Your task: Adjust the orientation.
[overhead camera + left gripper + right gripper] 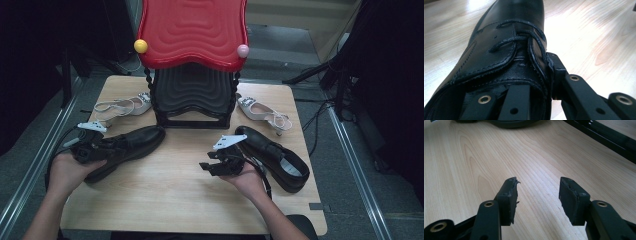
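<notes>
Left gripper: at the near left of the table, clamped on the side wall of the left black shoe; in the left gripper view one jaw sits inside the shoe's opening and the other outside the leather, beside the laces.
Left black shoe: lies slantwise at the left, toe toward the rack, heel end toward the near left edge of the table.
Right gripper: near the centre, pointing left; jaws apart with nothing between them, bare wood showing in the gap in the right gripper view.
Right black shoe: just right of the right hand, heel close to the table's right edge.
Rack: black frame at the far middle, under a red seat-like top.
Pale sandals: one far left, one far right, each beside the rack.
Table: light wood; the widest open stretch is the near middle, between the two hands and down to the near edge.
Edges: the left shoe's heel and the left hand lie close to the left edge.
</notes>
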A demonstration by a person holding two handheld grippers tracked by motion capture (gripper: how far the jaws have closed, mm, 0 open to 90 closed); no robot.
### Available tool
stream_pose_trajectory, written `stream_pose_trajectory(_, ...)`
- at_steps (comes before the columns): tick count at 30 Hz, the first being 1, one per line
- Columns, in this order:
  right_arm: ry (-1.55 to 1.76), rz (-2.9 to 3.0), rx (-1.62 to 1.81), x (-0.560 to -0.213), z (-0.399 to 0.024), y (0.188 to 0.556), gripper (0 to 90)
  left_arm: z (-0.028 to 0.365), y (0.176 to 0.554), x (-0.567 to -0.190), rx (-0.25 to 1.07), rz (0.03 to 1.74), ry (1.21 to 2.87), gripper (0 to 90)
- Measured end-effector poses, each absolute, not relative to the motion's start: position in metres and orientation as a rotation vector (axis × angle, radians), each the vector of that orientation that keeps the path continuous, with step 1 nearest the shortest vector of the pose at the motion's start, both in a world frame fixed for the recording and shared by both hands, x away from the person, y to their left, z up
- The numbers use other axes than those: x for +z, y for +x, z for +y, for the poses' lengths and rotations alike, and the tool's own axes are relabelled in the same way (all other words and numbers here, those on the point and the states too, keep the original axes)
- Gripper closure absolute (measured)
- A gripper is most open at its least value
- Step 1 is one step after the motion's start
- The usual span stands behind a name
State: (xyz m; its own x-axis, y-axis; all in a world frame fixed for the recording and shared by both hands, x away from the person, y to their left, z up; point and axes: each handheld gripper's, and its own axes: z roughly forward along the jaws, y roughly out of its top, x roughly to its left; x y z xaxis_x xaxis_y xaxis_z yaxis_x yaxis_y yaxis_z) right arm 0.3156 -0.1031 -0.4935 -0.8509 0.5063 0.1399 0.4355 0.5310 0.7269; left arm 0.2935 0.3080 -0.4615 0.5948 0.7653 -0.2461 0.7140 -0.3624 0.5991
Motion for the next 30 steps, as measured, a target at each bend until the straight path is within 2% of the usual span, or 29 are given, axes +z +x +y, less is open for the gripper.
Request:
stream_pose_trajectory(7,0.848,2.635,1.241,-0.49,-0.11,0.313,50.3,0.293,0.287,-0.45,0.09,1.094,2.168,80.8)
stream_pose_trajectory(18,0.907,2.577,1.282,-0.487,-0.122,0.306,50.0,0.24,0.295,-0.447,0.03,0.944,2.232,80.6)
stream_pose_trajectory(30,0.938,2.515,1.254,-0.487,-0.137,0.292,49.9,0.187,0.306,-0.454,-0.043,0.861,2.274,80.2)
